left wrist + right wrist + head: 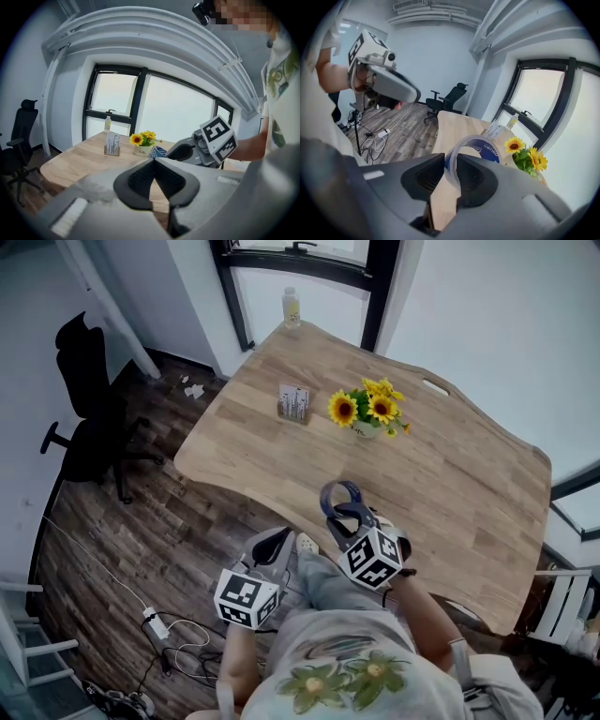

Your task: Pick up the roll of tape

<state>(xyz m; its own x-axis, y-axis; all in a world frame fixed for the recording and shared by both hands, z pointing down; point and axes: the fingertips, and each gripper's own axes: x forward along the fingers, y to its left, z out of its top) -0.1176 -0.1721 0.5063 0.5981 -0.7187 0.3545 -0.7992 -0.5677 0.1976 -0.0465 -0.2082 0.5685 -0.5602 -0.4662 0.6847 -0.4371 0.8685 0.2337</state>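
The roll of tape [339, 495], clear with a blue inner core, hangs over the near edge of the wooden table [450, 474], above its surface. My right gripper [345, 517] is shut on it. In the right gripper view both pads pinch the roll of tape's [480, 146] wall at the right gripper's [451, 164] tips. My left gripper [272, 545] hangs off the table's near edge, to the left of the right one. In the left gripper view the left gripper's [153, 161] tips meet with nothing between them, and the right gripper [161, 152] with the tape [158, 151] shows ahead.
A pot of sunflowers [367, 411] and a small card holder [294, 402] stand mid-table. A bottle [292, 307] sits on the window sill behind. A black office chair [89, 409] stands at the left, and a power strip with cables [164, 629] lies on the wood floor.
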